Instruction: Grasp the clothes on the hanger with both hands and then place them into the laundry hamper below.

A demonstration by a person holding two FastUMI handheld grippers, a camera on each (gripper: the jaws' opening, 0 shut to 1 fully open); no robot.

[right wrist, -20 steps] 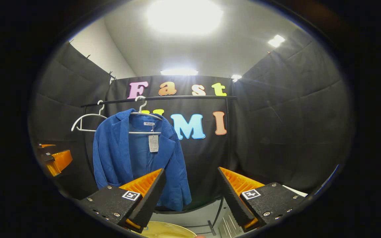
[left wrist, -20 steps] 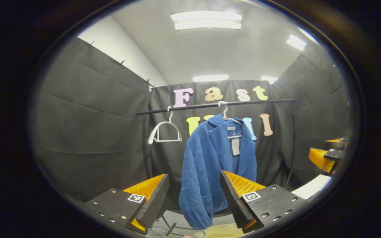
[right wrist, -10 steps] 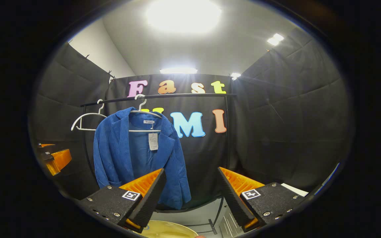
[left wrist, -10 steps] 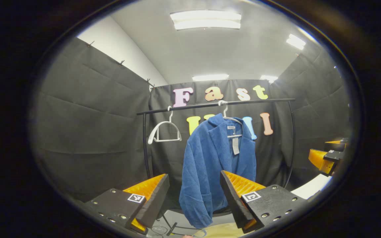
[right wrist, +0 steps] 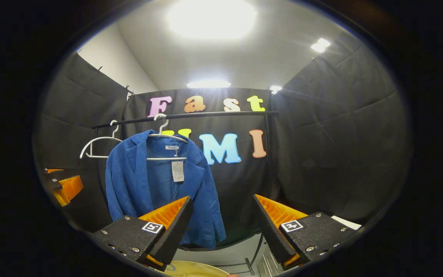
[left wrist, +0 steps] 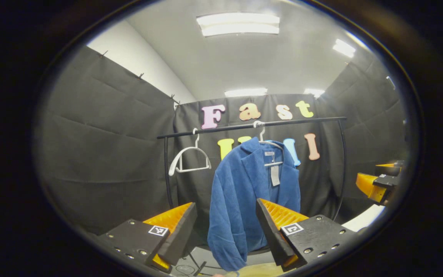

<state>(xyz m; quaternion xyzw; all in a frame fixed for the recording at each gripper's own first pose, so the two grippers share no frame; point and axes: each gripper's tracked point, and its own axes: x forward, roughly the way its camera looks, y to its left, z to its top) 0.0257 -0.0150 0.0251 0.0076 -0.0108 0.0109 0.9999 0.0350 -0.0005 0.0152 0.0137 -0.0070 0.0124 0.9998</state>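
Jacket (left wrist: 250, 196) hangs lengthwise from its hanger (right wrist: 166, 134) — dead ahead of the left gripper (left wrist: 225, 227), up-left of the right gripper (right wrist: 221, 223); both gape wide, empty.

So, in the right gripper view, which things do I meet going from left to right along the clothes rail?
Empty white plastic hanger → blue corduroy jacket on its own white hanger → right upright post of the black metal clothes rail.
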